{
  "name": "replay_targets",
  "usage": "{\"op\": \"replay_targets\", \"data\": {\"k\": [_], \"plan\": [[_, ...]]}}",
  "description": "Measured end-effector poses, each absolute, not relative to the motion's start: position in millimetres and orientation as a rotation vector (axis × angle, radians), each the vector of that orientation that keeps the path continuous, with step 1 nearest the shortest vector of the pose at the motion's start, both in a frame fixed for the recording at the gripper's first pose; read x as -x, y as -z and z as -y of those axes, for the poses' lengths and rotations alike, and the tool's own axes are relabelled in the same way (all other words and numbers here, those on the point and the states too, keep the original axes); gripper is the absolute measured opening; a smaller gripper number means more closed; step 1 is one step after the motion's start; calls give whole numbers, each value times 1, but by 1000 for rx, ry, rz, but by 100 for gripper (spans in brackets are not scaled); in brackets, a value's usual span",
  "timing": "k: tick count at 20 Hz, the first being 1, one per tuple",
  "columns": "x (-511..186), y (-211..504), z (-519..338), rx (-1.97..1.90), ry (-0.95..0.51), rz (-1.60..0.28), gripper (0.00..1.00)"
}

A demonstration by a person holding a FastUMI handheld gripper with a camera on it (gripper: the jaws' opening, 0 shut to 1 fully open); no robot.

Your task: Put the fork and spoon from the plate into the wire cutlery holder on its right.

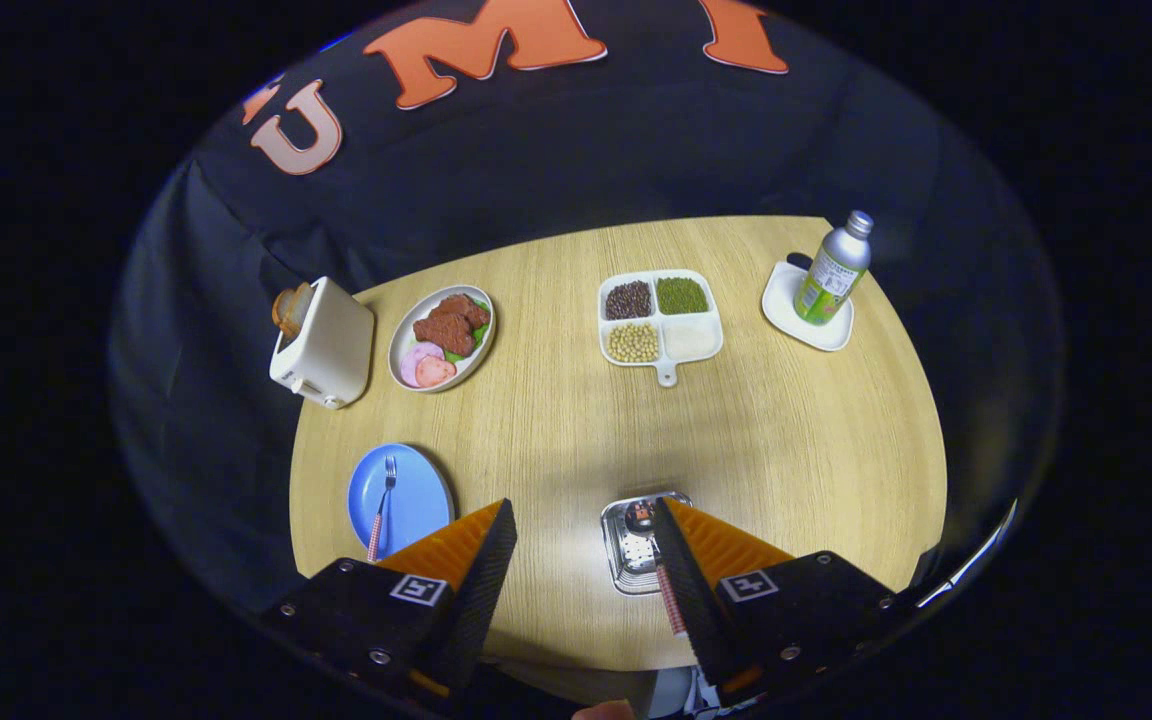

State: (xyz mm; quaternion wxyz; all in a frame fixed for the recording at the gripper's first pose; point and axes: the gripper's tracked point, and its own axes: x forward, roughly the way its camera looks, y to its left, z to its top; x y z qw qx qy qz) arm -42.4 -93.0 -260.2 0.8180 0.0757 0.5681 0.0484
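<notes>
Spoon (pixel 658 560) stands in wire cutlery holder (pixel 626 560); fork (pixel 382 508) remains on blue plate (pixel 416 495), left of holder. Gripper (pixel 584 560) fingers spread wide, empty.

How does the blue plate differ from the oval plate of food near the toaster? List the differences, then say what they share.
1. The blue plate is round and blue; the oval plate is pale and elongated.
2. The blue plate carries only a fork; the oval plate holds browned meat pieces, pink slices and green leaves.
3. The blue plate lies just beside the open gripper; the oval plate sits far beyond it, next to the toaster.

Both rest flat on the wooden table.
</notes>
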Motion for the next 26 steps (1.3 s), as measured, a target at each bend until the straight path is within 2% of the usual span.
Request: {"op": "replay_targets", "data": {"k": [3,8,12,19,26], "plan": [[16,243,82,-112,-91,-1041,92],[-23,200,65,17,-59,-691,93],[-35,164,43,111,-70,-481,92],[-27,170,-40,125,-186,-426,93],[13,213,-142,83,-362,-553,93]]}}
